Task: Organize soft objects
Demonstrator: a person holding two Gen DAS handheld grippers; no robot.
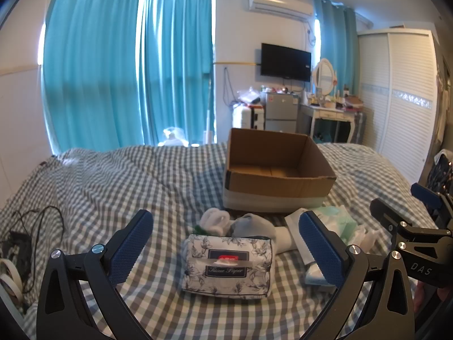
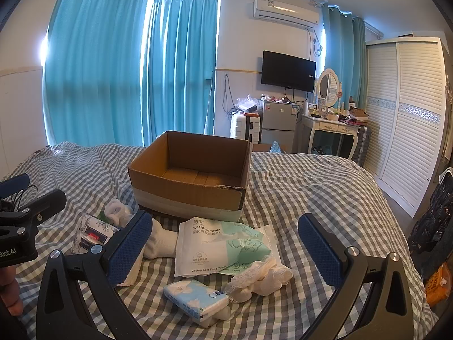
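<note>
An open, empty cardboard box [image 1: 279, 182] [image 2: 192, 187] stands on the checked bed. In front of it lie soft items. A floral tissue pack [image 1: 228, 266] [image 2: 90, 233] lies between my left gripper's [image 1: 226, 243] open fingers. Rolled white socks [image 1: 215, 221] [image 2: 117, 209] and a grey sock [image 1: 252, 225] lie behind it. My right gripper [image 2: 223, 248] is open above a cleansing towel pack [image 2: 218, 245] [image 1: 338, 219], a small blue tissue pack [image 2: 196, 299] and white lace socks [image 2: 264, 276]. A long white sock [image 2: 161, 243] lies at its left finger.
The bed [image 1: 113, 181] [image 2: 311, 187] has a grey-white checked cover. Black cables [image 1: 31, 226] and tape rolls [image 1: 8, 280] lie at its left edge. A dark bag [image 2: 433, 221] hangs at the right. Beyond are curtains, a fridge [image 2: 279, 120], a dressing table and a wardrobe [image 2: 407, 119].
</note>
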